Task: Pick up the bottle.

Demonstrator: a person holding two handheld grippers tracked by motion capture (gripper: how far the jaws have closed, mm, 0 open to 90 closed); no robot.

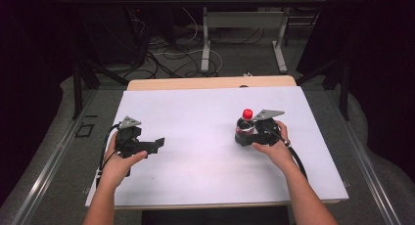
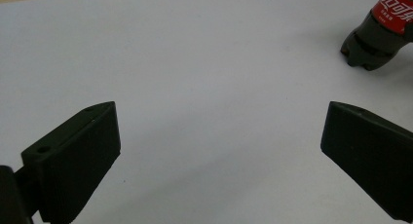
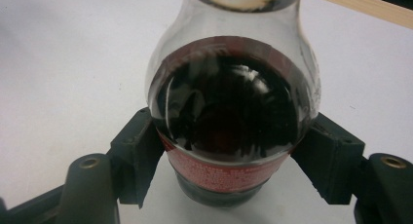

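A cola bottle (image 1: pixel 244 125) with a red cap and a red label stands upright on the white table top (image 1: pixel 195 112), right of the middle. My right gripper (image 1: pixel 243 136) is shut on the cola bottle; in the right gripper view the two black jaws press on either side of the bottle (image 3: pixel 229 112) at its label, low on the body, with the right gripper (image 3: pixel 229 161) level with the table. My left gripper (image 1: pixel 151 146) rests at the left of the table, open, with nothing between its jaws. In the left gripper view the left gripper (image 2: pixel 219 156) faces bare table, and the bottle (image 2: pixel 380 34) stands far off at the upper right.
The white sheet covers a wooden table whose far edge (image 1: pixel 210 82) shows at the back. Beyond it lie floor cables (image 1: pixel 166 58) and the legs of another table (image 1: pixel 205 44). Metal rails (image 1: pixel 58 151) run along both sides of the table.
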